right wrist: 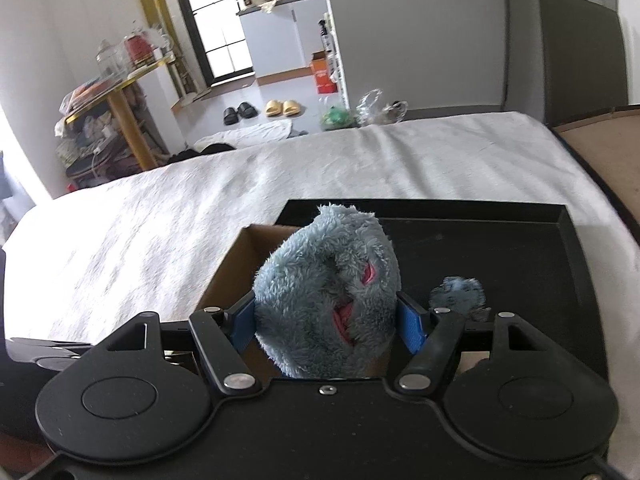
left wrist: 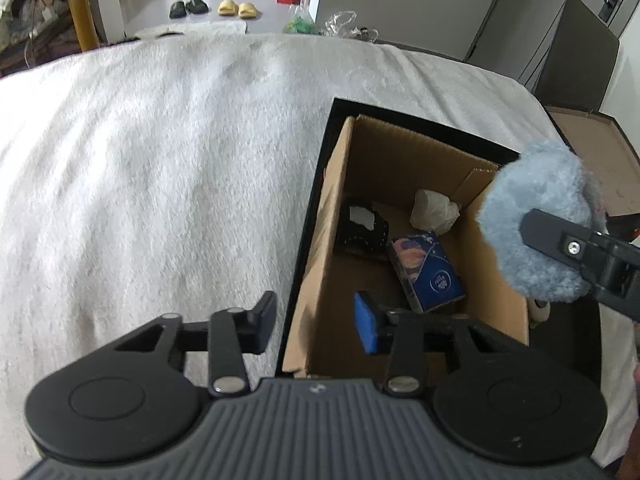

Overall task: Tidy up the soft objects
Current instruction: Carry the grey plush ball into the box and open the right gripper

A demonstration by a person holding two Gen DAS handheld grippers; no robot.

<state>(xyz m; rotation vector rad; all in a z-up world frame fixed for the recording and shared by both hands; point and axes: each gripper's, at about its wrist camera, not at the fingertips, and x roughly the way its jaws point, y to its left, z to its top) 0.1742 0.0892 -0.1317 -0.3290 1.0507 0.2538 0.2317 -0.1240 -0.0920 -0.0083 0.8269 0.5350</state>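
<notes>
An open cardboard box stands in a black tray on a bed with a white fleece blanket. Inside lie a blue tissue packet, a black item with a white label and a white crumpled wad. My left gripper is open and straddles the box's left wall, one finger outside and one inside, with gaps showing. My right gripper is shut on a fluffy blue plush toy with pink marks, held over the box. In the left wrist view the plush hangs over the box's right side.
The tray stretches bare to the right of the box, and a small blue fuzzy piece shows there. Beyond the bed lie slippers on the floor, plastic bags and a cluttered shelf. A brown board stands right of the bed.
</notes>
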